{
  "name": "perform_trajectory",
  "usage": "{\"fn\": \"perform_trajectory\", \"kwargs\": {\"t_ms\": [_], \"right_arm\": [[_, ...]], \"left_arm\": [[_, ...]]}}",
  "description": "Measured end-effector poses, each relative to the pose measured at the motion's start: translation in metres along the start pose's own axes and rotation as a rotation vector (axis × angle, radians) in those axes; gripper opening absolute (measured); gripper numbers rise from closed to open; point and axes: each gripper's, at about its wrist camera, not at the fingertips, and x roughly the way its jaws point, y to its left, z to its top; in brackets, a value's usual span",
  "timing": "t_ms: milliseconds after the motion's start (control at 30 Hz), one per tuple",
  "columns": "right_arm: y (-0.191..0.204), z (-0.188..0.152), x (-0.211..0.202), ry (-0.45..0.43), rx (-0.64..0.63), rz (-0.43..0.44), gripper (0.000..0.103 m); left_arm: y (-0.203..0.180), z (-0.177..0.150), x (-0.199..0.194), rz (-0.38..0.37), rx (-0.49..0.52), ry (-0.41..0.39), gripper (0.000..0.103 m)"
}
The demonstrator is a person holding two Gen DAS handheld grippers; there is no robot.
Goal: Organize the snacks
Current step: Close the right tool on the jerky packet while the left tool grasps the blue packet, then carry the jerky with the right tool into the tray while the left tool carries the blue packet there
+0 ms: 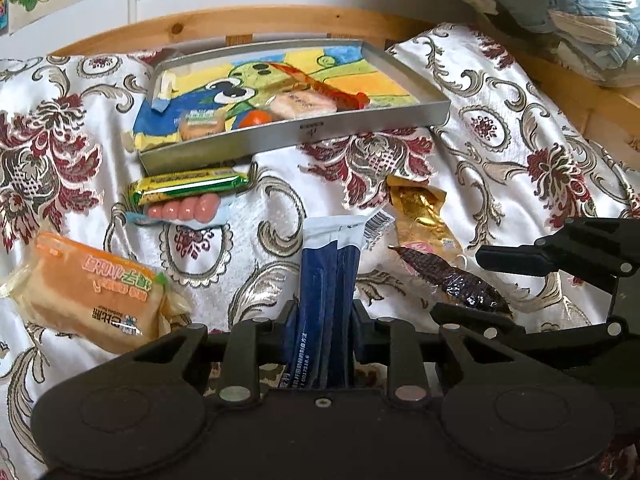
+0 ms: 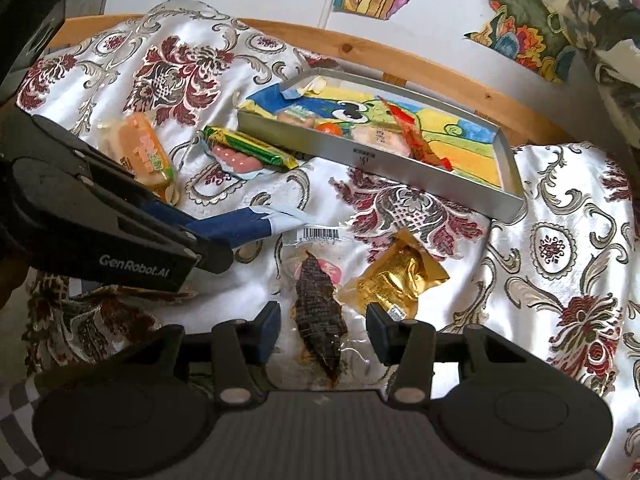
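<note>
My left gripper (image 1: 326,320) is shut on a blue and white packet (image 1: 328,276) that sticks out forward above the floral cloth; the right wrist view shows this packet (image 2: 240,226) too. My right gripper (image 2: 324,328) stands open, one finger on each side of a dark brown snack in clear wrap (image 2: 320,316). A gold packet (image 2: 396,276) lies just right of it. Farther back, the grey tray (image 1: 296,136) holds several snacks on a colourful drawing.
Left of the tray lie a green bar (image 1: 188,186), a pink sausage pack (image 1: 184,208) and an orange bread packet (image 1: 92,288). A wooden frame (image 1: 240,24) runs behind the tray. Folded bedding (image 1: 560,8) is piled at the back right.
</note>
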Motion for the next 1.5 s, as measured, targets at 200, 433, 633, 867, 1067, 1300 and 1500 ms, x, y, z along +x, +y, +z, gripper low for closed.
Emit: {"fn": "perform_trajectory", "kwargs": {"t_ms": [200,433,633,867,1067,1300,1500], "right_arm": [[-0.006,0.004,-0.007,-0.055,0.018,-0.025,0.051],[-0.017,0.006,-0.012,-0.130,0.063,-0.041,0.051],[-0.021,0.007,-0.009,-0.154,0.070,-0.067,0.051],[-0.024,0.009,-0.005,-0.179,0.033,-0.121,0.051],[-0.038,0.030,-0.001,-0.233,0.005,-0.155,0.051],[-0.075,0.070,0.021,-0.296,0.023,-0.187,0.051],[-0.104,0.107,0.058,-0.322,0.074,-0.170,0.051]], "left_arm": [[0.001,0.005,-0.006,0.003,-0.007,-0.045,0.029],[0.007,0.009,-0.010,0.021,-0.032,-0.105,0.029],[0.014,0.018,-0.009,0.024,-0.059,-0.137,0.029],[0.019,0.036,-0.009,0.028,-0.068,-0.174,0.029],[0.030,0.071,0.000,0.044,-0.085,-0.225,0.029],[0.045,0.124,0.021,0.066,-0.129,-0.258,0.029],[0.061,0.164,0.053,0.101,-0.171,-0.265,0.029]]}}
